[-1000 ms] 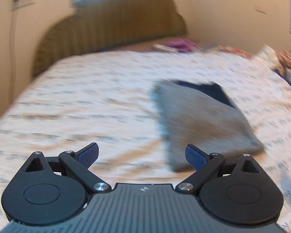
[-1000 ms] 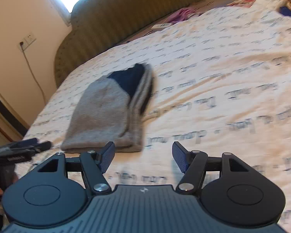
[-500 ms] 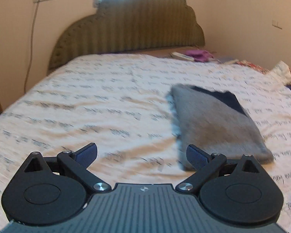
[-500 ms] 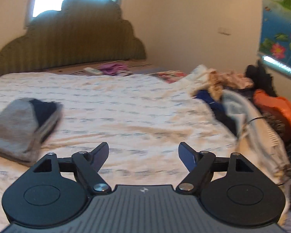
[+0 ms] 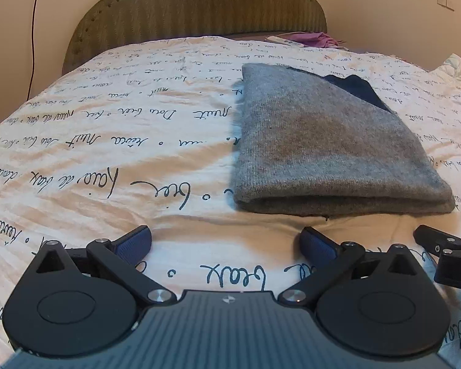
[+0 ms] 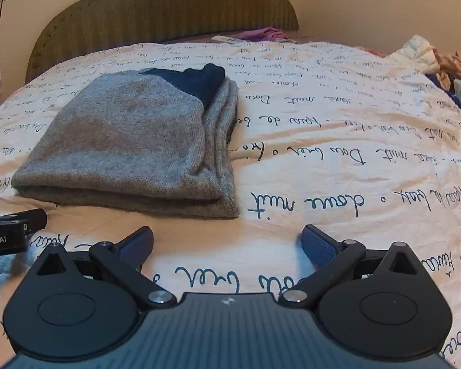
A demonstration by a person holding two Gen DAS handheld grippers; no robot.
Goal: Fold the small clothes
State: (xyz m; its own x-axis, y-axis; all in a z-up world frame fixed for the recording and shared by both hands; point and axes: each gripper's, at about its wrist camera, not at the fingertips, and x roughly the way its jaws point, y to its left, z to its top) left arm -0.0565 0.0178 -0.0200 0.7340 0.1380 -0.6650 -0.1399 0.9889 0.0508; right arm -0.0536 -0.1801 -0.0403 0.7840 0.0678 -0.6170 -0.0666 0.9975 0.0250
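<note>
From the left wrist view, the bed sheet (image 5: pixel 113 141), pale with dark handwriting printed on it, runs wide and bare to the left and ahead as far as the padded headboard (image 5: pixel 199 3), so most free room lies on that side. One folded grey garment (image 5: pixel 322 150) with a dark blue patch at its far corner lies flat on the sheet, its thick folded edge facing the camera. The left gripper (image 5: pixel 226 244) hangs just short of that edge and a little left of it, jaws spread wide with only bare sheet between its two blue pads. At the right border part of the right gripper (image 5: pixel 445 255) shows, beside the garment's near right corner. A small purple cloth (image 5: pixel 316 38) lies far off by the headboard. From the right wrist view, the same single garment (image 6: pixel 132 144) sits ahead and to the left, its stacked layers showing along its right side, while open sheet (image 6: pixel 338 141) stretches to the right until a loose pile of clothes (image 6: pixel 439 64) at the bed's far right edge. The right gripper (image 6: pixel 227 244) has its jaws opening and nothing between them; the garment's near right corner lies just beyond the left pad, apart from it. The left gripper's black tip (image 6: pixel 12 230) enters at the left border.
</note>
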